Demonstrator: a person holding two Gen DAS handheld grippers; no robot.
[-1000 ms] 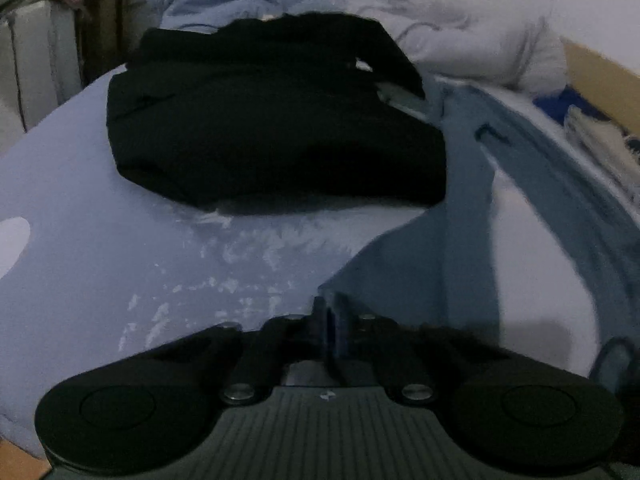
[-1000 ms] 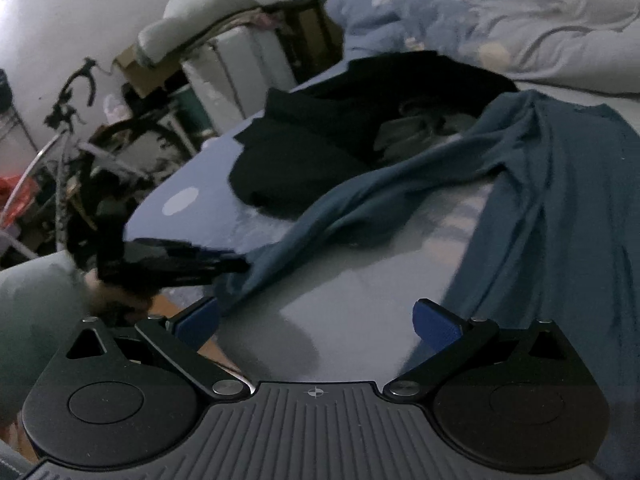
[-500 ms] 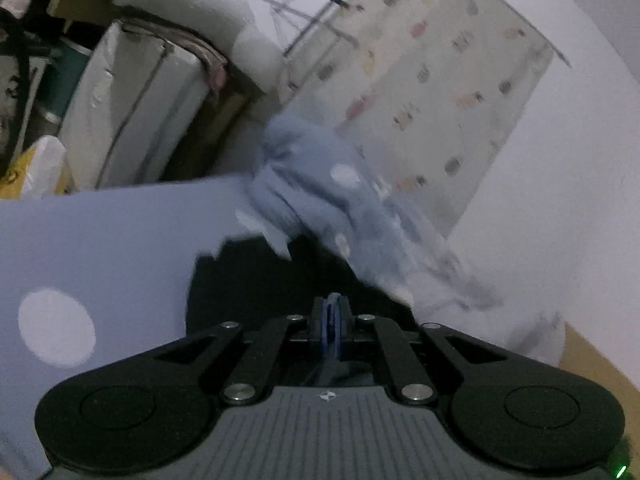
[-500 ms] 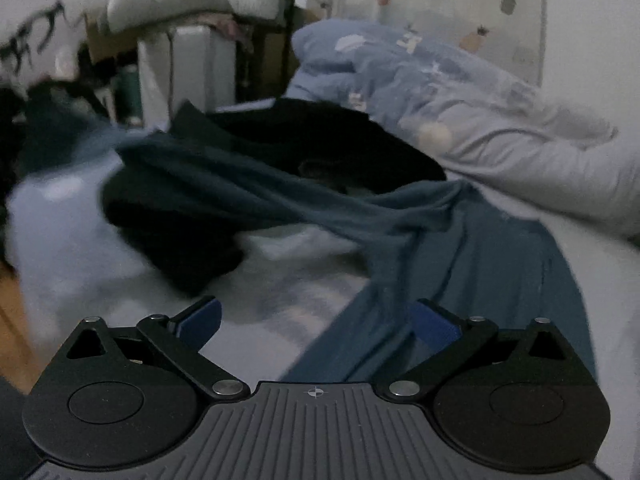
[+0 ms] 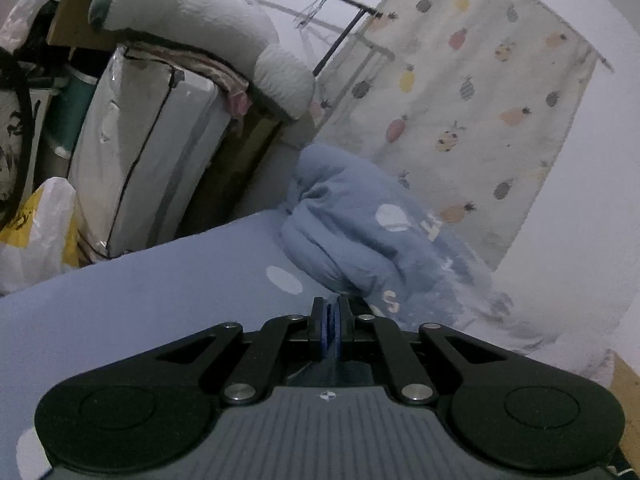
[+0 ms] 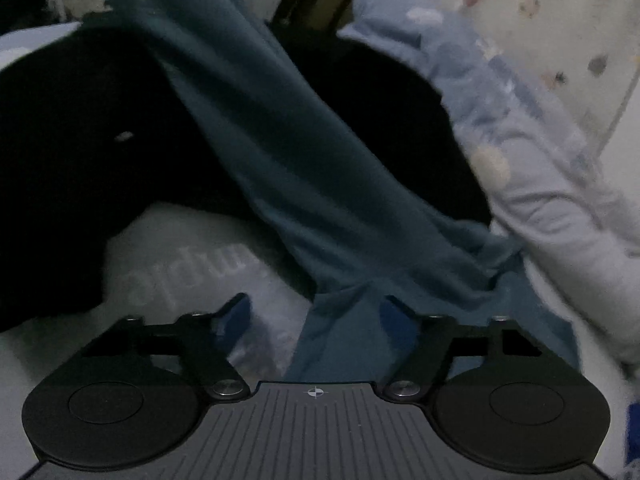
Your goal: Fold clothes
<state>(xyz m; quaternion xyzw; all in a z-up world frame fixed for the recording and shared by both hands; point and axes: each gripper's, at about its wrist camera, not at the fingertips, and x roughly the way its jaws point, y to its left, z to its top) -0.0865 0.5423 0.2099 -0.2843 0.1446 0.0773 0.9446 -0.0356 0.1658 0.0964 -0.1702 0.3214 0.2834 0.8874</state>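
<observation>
A pineapple-print curtain (image 5: 472, 92) is hanging behind the bed (image 5: 132, 300), where a crumpled light-blue duvet (image 5: 360, 236) is lying. Beside the bed, a white storage bag (image 5: 148, 152) is leaning under plush cushions (image 5: 224, 28), near a yellow-and-white plastic bag (image 5: 36, 232).

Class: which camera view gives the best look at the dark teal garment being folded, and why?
The right wrist view. There the dark teal cloth garment stretches diagonally across the frame, over a black garment. The left wrist view shows only a sliver of teal cloth pinched in the shut left tool.
</observation>
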